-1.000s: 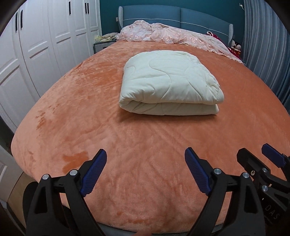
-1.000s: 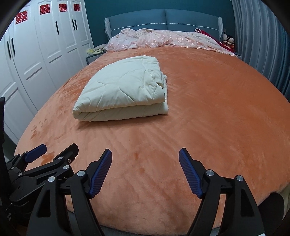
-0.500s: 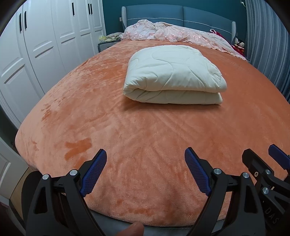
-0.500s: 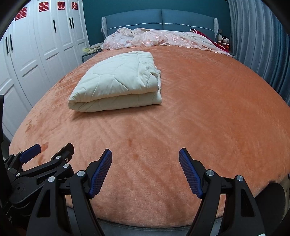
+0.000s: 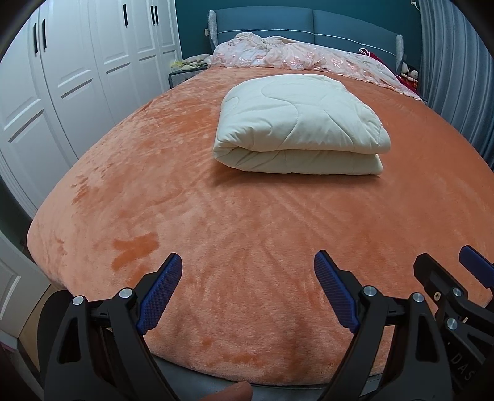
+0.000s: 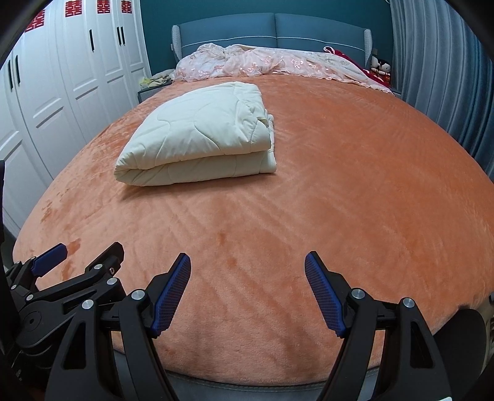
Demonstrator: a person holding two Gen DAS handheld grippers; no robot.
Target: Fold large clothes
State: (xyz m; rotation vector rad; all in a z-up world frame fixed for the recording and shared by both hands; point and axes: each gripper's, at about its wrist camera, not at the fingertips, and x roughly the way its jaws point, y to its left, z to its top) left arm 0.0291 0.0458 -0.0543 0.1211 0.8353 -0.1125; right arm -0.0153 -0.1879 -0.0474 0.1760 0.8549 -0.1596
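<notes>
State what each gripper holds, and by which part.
Nothing is held. The left gripper and right gripper are open above the bedspread, apart from the folded quilt.

Bed (image 5: 216, 216) with orange plush cover. Folded cream quilt (image 5: 299, 123) lies on it, mid-bed, toward the left in the right wrist view (image 6: 197, 148). Crumpled pink bedding (image 5: 293, 58) along far edge, by headboard.

White wardrobe doors (image 5: 77, 92) flank an orange bedspread (image 5: 216, 231); pink bedding (image 6: 262, 63) lines the blue headboard (image 6: 271, 29).

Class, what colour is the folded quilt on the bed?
Cream, with stitched wavy lines: folded quilt; clearest in the left wrist view.
</notes>
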